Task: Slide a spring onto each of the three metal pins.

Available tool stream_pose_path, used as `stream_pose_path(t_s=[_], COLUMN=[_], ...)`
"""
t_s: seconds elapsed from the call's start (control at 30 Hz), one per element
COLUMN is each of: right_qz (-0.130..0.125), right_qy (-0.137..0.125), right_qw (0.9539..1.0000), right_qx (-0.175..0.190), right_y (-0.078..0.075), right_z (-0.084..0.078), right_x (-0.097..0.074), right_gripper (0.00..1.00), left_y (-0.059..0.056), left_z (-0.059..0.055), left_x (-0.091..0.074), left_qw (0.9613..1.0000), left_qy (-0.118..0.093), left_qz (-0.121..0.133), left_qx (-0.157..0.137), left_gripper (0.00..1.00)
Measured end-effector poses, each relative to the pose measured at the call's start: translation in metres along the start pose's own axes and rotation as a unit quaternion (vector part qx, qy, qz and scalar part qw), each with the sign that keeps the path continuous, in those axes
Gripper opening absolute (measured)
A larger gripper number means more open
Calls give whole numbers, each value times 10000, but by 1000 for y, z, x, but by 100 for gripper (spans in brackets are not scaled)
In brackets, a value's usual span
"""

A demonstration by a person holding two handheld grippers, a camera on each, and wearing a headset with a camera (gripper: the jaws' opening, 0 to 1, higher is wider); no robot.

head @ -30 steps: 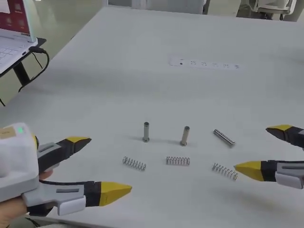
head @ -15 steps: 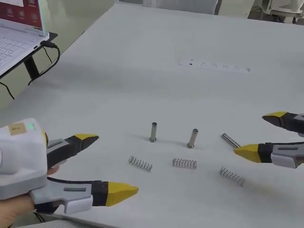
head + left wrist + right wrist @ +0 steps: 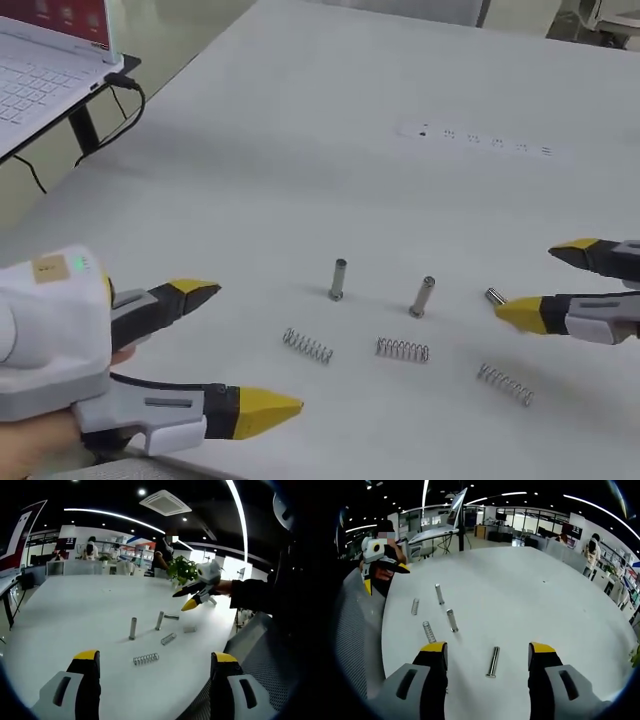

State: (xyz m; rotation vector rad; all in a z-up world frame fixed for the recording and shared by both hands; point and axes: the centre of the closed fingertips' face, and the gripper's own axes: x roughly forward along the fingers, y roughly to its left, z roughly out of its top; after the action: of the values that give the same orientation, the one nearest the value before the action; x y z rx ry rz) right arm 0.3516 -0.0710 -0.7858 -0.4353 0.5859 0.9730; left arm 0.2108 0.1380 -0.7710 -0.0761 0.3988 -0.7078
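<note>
Left claw is the nearest thing. Its two yellow tips are spread wide, with nothing between them.

Next come the springs, in a row on the white table. I count three: a left spring, a middle spring and a right spring. All three lie on their sides, well apart from each other. They look tiny, light and squashy. I think a hard pinch would bend one or make it jump away. A soft hold around the middle looks best, so that one open end is free to go over a pin.

Just behind the springs are the pins. I count three of them too. The left pin and the middle pin stand up. The third pin lies flat. The pins look hard, smooth and slippery. I think the standing ones could tip over if bumped, and the flat one could roll. It would need a firm hold near one end so it can be stood up.

Right claw is spread wide as well and holds nothing. The right gripper view shows the flat pin on the table between its two tips, touching neither.

Farther back, a white power strip lies on the table. A laptop sits off to the far left.
</note>
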Motion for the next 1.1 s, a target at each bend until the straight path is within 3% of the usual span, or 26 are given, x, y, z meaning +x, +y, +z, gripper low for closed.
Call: stream_pose_path(t_s=[0.17, 0.53, 1.1], right_qz=[25, 42, -50], right_qy=[114, 383, 913], right_qw=[9999, 9993, 9958], right_qx=[-40, -39, 100], right_y=[-3, -8, -14], right_z=[0, -1, -18], right_x=[9, 26, 38], right_gripper=[63, 53, 38], left_y=[0, 0, -2], left_z=[-1, 4, 5], left_x=[1, 0, 0], left_qw=[9999, 9999, 9999], left_qy=[59, -47, -81], left_qz=[4, 53, 3], left_qx=[85, 82, 123], left_gripper=[88, 88, 87])
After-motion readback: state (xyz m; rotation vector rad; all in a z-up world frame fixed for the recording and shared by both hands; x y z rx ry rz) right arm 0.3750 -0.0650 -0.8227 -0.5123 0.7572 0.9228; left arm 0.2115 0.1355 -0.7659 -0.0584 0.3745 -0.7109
